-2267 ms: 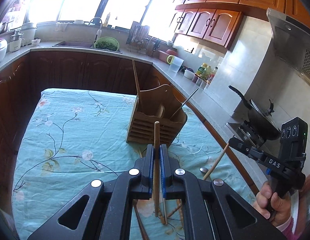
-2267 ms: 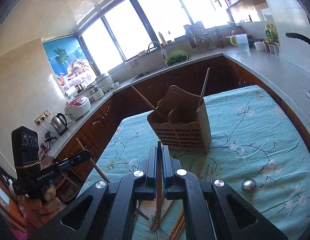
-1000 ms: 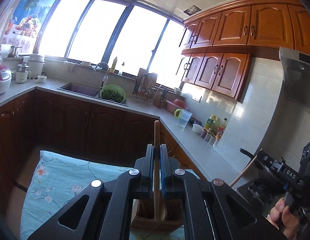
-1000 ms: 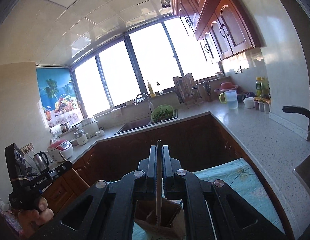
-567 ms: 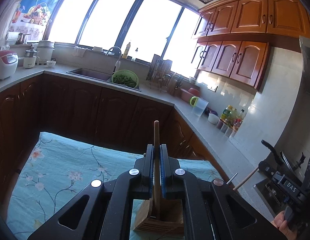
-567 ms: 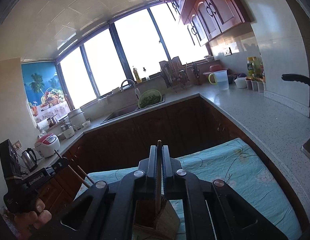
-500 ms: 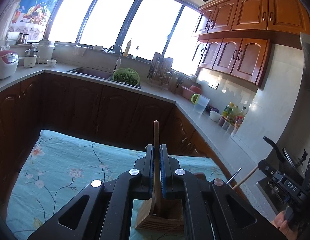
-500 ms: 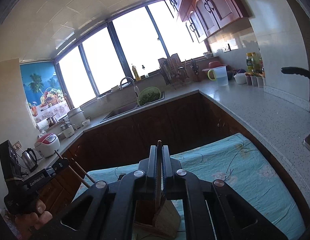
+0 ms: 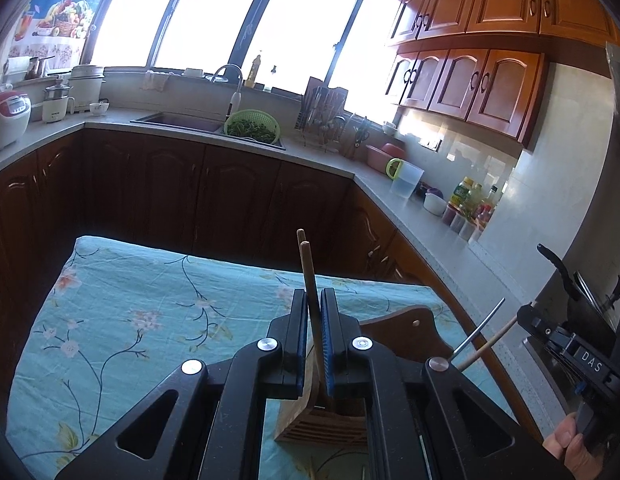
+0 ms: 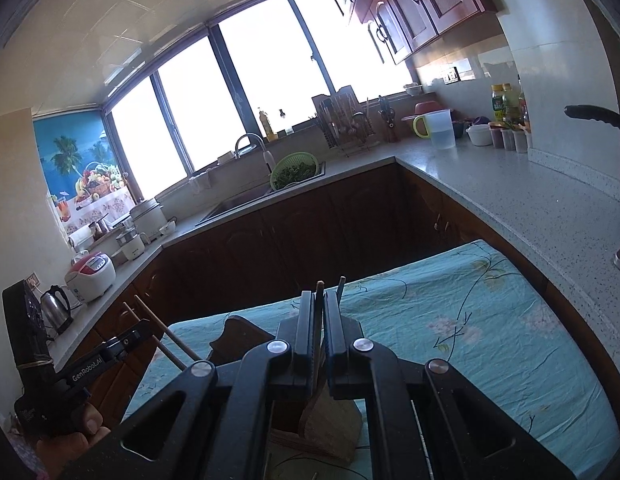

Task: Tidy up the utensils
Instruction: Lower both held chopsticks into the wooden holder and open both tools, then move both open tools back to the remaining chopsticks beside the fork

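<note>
A slatted wooden utensil holder (image 9: 322,424) stands on the teal flowered tablecloth (image 9: 150,300), right below both grippers. My left gripper (image 9: 315,300) is shut on a wooden chopstick (image 9: 308,264) that leans left, its lower end down in the holder. Just behind it a second stick (image 9: 300,236) rises from the holder. My right gripper (image 10: 319,300) is shut on another chopstick (image 10: 319,286) that stands upright over the holder (image 10: 334,420). A metal handle (image 10: 341,282) sticks up from the holder beside it. Each view shows the other gripper at its side, held in a hand.
Dark wooden cabinets under a grey counter (image 10: 510,208) wrap around the far and right sides of the table. A sink with a green colander (image 9: 252,124) is at the back. A black pan (image 9: 558,268) sits on the stove at right.
Both grippers have come down over the holder and tipped forward, so the cloth and holder fill more of each view. The left chopstick, upright before, now leans left.
</note>
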`<act>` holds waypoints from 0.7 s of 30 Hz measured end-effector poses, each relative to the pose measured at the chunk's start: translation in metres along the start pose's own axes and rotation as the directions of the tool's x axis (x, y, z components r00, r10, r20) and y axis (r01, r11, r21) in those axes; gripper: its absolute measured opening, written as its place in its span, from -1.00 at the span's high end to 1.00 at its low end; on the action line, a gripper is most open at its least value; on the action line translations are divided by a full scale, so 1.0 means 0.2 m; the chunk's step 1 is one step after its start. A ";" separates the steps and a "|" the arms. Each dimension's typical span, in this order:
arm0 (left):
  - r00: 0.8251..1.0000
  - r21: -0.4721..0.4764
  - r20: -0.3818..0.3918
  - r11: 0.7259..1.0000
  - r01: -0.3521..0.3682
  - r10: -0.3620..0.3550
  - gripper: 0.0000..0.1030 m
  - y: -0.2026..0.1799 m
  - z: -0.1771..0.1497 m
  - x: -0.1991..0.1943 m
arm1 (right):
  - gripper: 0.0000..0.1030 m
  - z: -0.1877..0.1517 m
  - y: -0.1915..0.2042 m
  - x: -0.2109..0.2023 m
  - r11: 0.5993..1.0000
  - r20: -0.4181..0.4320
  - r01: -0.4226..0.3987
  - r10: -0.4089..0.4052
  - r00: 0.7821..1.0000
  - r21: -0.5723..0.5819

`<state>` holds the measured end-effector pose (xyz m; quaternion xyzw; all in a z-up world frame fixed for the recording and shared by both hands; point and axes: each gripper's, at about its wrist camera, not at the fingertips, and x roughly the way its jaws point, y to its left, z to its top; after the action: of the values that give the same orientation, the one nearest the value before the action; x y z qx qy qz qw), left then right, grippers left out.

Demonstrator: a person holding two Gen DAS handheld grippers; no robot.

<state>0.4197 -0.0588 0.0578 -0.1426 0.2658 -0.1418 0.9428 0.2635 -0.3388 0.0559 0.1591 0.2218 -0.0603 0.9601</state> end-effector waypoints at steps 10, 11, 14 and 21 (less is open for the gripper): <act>1.000 -0.018 -0.013 1.000 0.008 -0.008 0.61 0.03 0.00 -0.02 | 0.20 0.02 0.00 -0.02 1.000 0.000 -0.008 0.008 1.000 0.015; 1.000 -0.025 -0.002 1.000 0.005 -0.005 0.38 0.04 -0.01 -0.04 | 0.02 0.02 -0.01 -0.04 1.000 0.007 -0.016 0.016 1.000 0.023; 1.000 -0.036 0.023 0.999 -0.008 0.009 -0.20 0.05 -0.02 -0.12 | -0.31 0.03 0.00 -0.12 0.999 0.049 -0.022 0.021 0.999 0.033; 0.997 -0.039 0.041 0.998 -0.058 0.060 -0.63 0.09 -0.16 -0.35 | -0.90 -0.04 -0.03 -0.31 0.996 0.095 -0.050 0.044 0.995 0.069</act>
<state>0.3493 -0.0247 0.0576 -0.1556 0.2528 -0.1058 0.9491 0.2041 -0.3387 0.0748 0.1953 0.1705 -0.0529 0.9644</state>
